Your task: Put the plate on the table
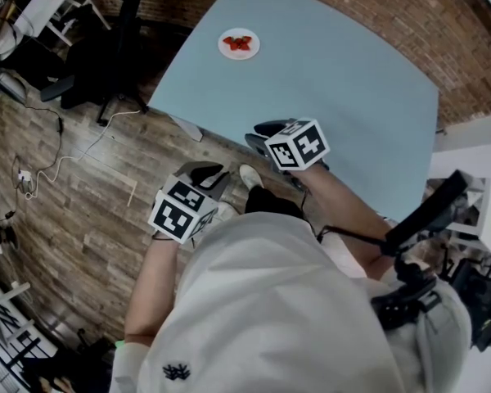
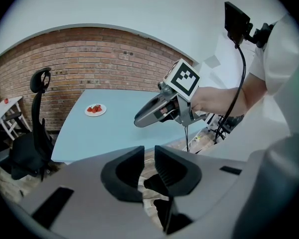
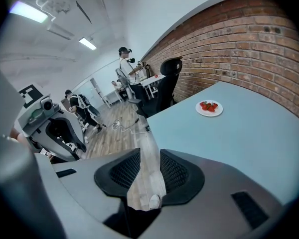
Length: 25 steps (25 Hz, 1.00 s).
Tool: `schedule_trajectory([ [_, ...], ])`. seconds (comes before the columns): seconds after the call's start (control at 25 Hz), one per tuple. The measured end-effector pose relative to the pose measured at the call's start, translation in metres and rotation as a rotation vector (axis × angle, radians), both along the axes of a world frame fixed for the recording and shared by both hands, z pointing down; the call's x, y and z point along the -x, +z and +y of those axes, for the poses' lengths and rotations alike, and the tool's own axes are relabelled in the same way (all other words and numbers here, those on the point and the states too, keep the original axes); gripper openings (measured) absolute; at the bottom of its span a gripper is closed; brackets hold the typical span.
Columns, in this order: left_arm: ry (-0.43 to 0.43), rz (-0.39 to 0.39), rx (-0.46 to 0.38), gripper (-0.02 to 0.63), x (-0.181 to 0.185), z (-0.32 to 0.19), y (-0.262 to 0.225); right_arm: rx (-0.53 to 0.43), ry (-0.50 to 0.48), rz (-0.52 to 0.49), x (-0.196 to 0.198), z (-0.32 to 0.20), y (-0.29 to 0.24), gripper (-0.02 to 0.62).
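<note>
Left gripper (image 2: 149,159), right gripper (image 3: 147,166): fingers (image 3: 123,172) apart (empty).

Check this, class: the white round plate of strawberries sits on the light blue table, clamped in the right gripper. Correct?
No. The white round plate sits on the light blue table untouched; the right gripper view shows the right gripper open, empty, away from it.

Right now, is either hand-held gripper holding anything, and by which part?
Nothing: the left hand-held gripper and the right hand-held gripper are open and empty.
</note>
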<state>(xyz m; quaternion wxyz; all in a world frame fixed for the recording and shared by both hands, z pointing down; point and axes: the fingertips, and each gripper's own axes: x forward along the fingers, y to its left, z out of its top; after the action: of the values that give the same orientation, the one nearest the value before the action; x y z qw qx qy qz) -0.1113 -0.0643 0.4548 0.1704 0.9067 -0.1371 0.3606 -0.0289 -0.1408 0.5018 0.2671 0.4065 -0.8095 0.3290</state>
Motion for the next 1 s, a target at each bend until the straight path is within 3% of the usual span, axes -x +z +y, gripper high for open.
schedule_trajectory([
  [0.52, -0.055, 0.019, -0.021, 0.066, 0.033, 0.005, -0.003, -0.028, -0.101, 0.032, 0.045, 0.004, -0.007, 0.132],
  [1.0, -0.057, 0.027, -0.02, 0.066, 0.037, 0.008, -0.001, -0.047, -0.117, 0.071, 0.046, 0.004, -0.008, 0.132],
])
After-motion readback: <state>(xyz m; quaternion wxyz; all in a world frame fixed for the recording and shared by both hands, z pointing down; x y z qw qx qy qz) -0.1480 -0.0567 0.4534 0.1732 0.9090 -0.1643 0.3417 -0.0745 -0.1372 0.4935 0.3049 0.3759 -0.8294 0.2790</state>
